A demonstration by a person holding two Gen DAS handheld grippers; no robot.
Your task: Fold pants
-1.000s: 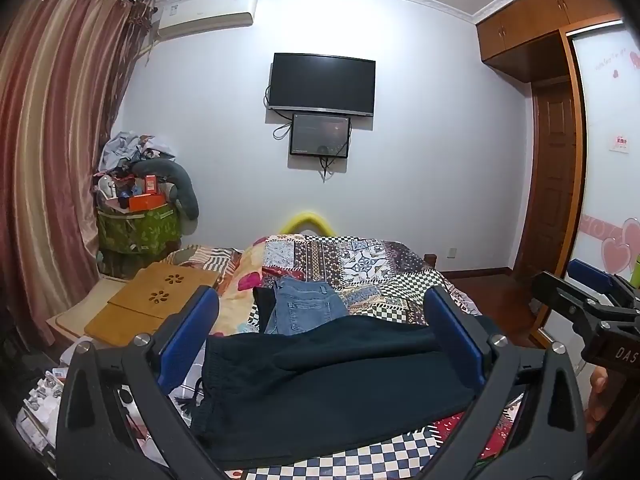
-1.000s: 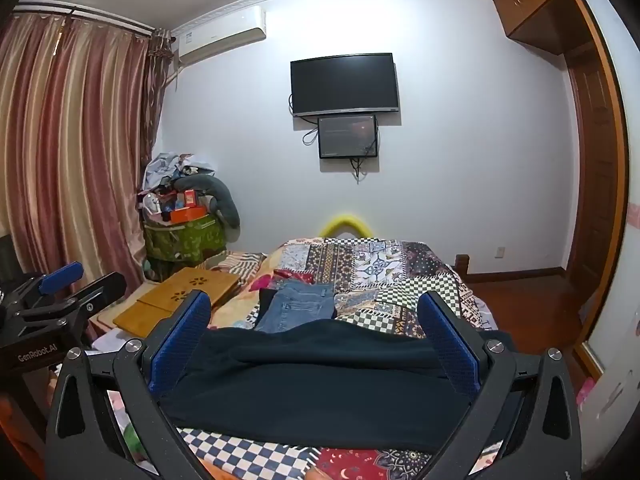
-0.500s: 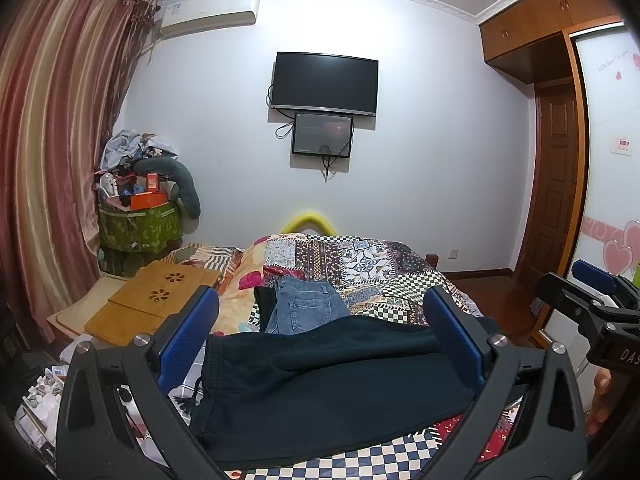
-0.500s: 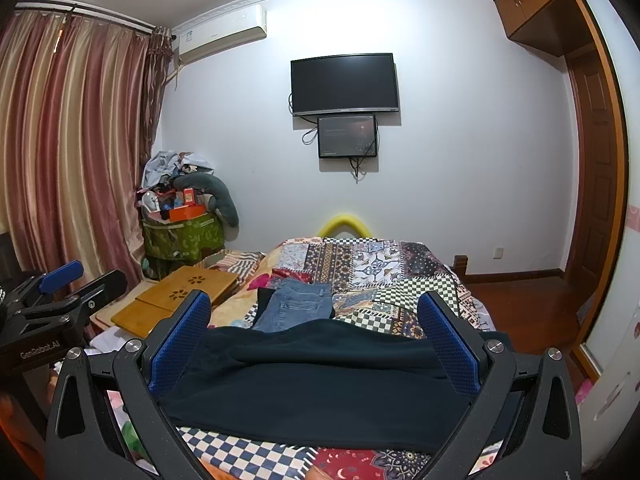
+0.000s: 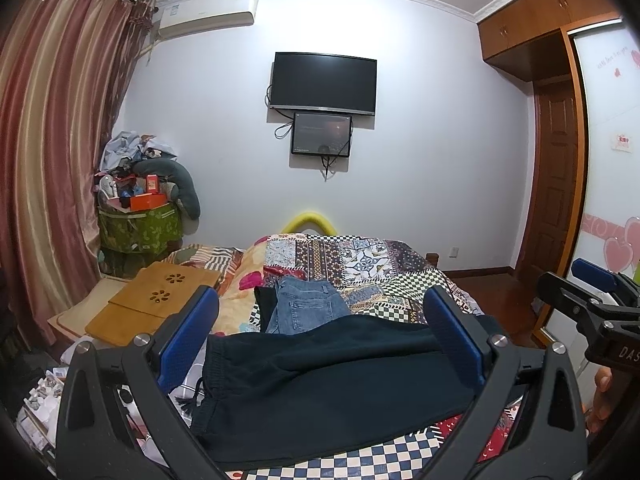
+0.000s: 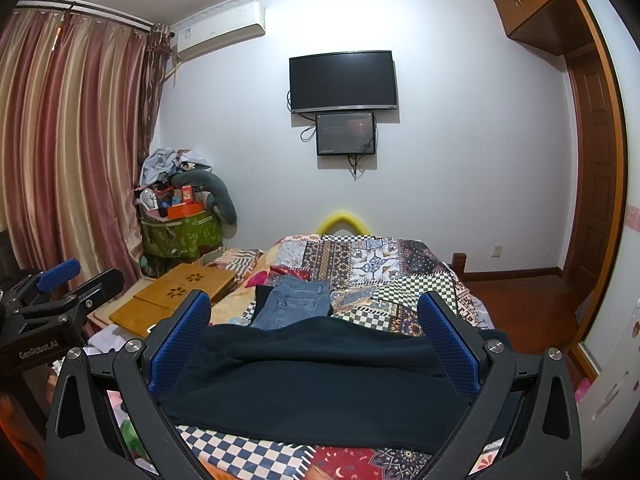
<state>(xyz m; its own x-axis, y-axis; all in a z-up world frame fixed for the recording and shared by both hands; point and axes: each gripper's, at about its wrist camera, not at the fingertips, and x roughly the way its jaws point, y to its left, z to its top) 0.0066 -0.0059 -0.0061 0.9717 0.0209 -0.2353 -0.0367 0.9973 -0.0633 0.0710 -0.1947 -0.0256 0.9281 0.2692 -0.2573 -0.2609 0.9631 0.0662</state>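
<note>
The dark pants [image 5: 332, 384] are lying across the near edge of the bed [image 5: 404, 300], just in front of both grippers, with their long axis running side to side. The elastic waistband and drawstring are sitting toward the bed's left edge, and the legs are stretching off to the right.

The left gripper [image 5: 320, 344] is hovering over the waistband end with its blue pads spread wide, gripping nothing. The right gripper [image 6: 316, 344] is hanging over the leg half, equally wide apart and empty. Each is therefore nearer to its own end of the garment, and neither appears to be touching cloth.

A folded pair of jeans [image 5: 306, 308] is resting just behind the pants, toward the middle of the bed, so a fold away from the person would probably crowd it.
</note>
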